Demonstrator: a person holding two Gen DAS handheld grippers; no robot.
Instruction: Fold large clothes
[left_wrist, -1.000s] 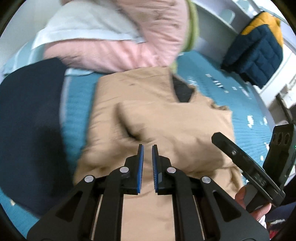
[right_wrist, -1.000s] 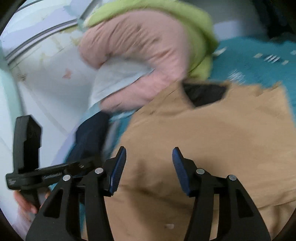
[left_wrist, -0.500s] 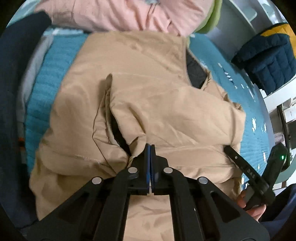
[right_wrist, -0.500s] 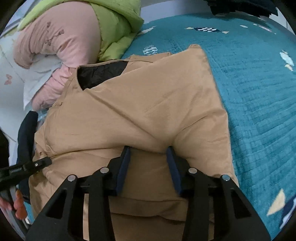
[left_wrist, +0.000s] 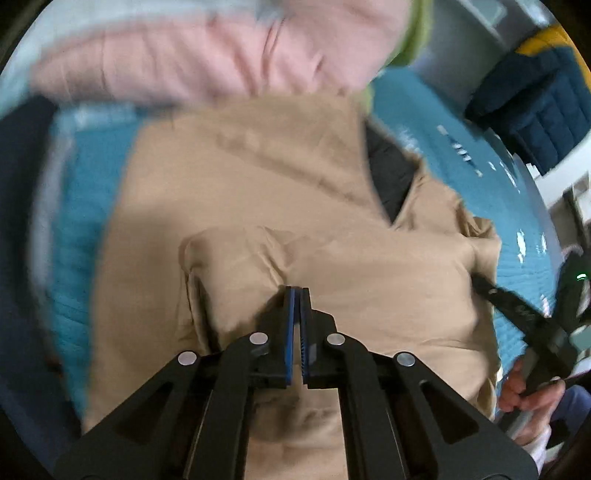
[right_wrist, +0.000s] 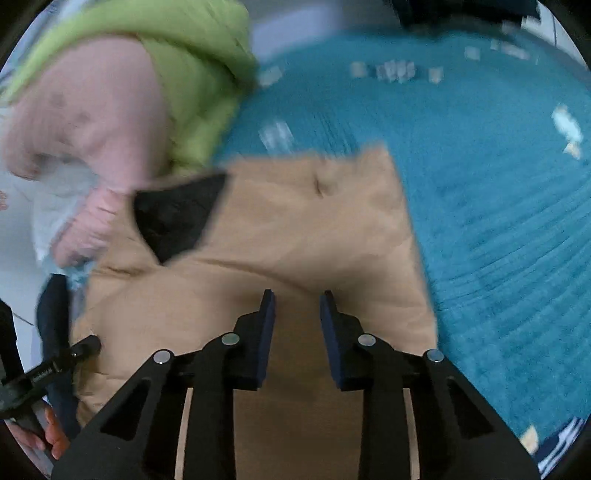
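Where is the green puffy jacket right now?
In the right wrist view the green puffy jacket is at the upper left, lying over the pink garment and on the teal bedspread, just past the collar end of the tan jacket.

A teal knitted bedspread with pale motifs covers the bed. Beyond its far edge stands what seems a pale shelf unit, blurred. Right of the bedspread, white furniture.
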